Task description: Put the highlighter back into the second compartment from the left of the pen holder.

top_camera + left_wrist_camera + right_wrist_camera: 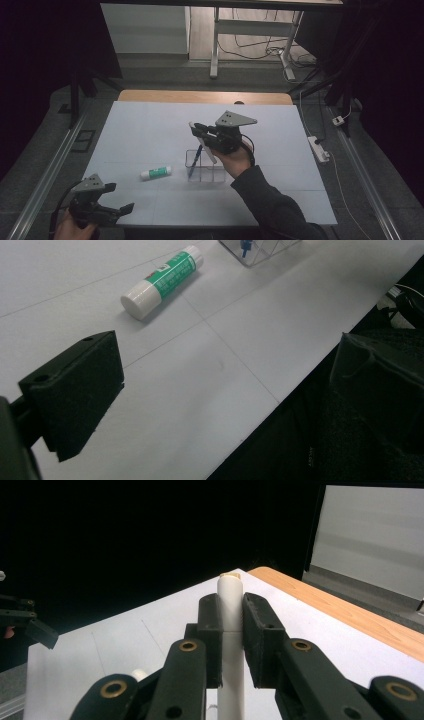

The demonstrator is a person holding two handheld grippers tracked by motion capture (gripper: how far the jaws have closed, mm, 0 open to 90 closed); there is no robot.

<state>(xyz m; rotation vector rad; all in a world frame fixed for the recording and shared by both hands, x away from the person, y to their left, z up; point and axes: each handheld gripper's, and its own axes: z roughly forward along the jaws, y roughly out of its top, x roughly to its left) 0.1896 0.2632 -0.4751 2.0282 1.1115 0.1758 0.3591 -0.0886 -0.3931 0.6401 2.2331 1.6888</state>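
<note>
At the near left corner of the white sheet-covered table (150,125), the left gripper (122,209) sits low in the person's hand, its 2 black jaws standing well apart with nothing between them (in the left gripper view only 1 foam-faced pad (82,390) is plain, over bare sheet). A little farther in lies the white glue stick with a green label (155,173), flat on its side, well apart from that gripper. Just to its right stands the clear plastic box-shaped holder (206,166), with a blue pen (195,159) leaning inside it. Above the holder's far edge the right gripper (196,128) is held off the table, its jaws clamped on the slim white cylindrical pen (231,625), which runs tilted from above the pads down toward the holder. In the right gripper view the pads press both sides of that white barrel, its cream-coloured tip poking out beyond them. Beyond the sheet, a strip of wooden tabletop (205,96) shows.
</note>
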